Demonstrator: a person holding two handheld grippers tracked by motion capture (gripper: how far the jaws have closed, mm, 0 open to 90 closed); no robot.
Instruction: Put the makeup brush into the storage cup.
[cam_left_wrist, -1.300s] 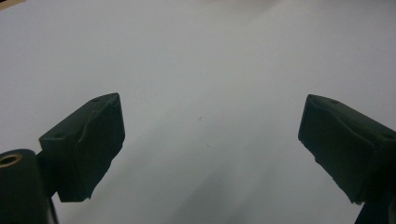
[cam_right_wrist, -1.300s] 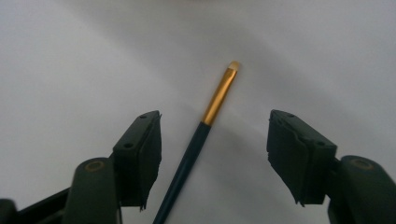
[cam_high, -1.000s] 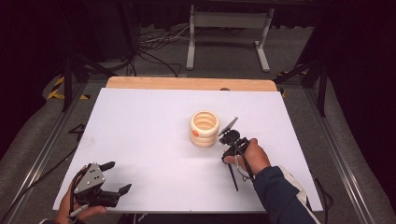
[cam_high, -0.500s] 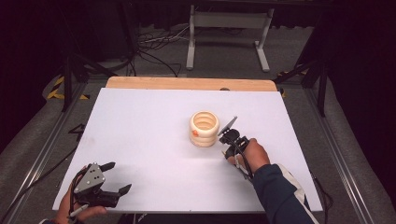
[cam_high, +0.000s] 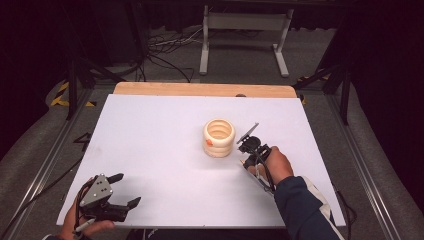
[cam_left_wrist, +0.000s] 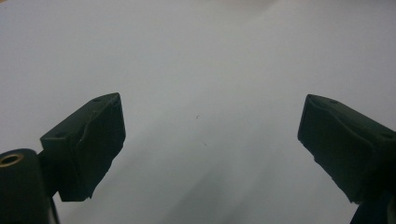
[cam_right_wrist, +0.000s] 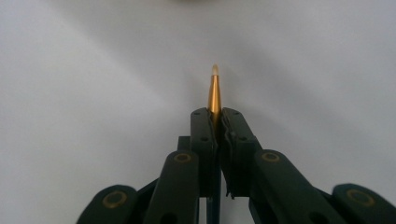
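1. Lift the pen straight and unhurried; it looks bound for the ribbed cream pot just beside it, so keep its gold tip leading
2. Right gripper: jaws have just closed, pinching the pen's barrel
3. Left gripper: jaws wide, empty, over the white table

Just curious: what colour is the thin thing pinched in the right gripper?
Gold, with a pale tip; clearest in the right gripper view.

No legible text, brand, number or sign anywhere. One small orange patch on the side of the cream ringed holder, too small to read as a label.
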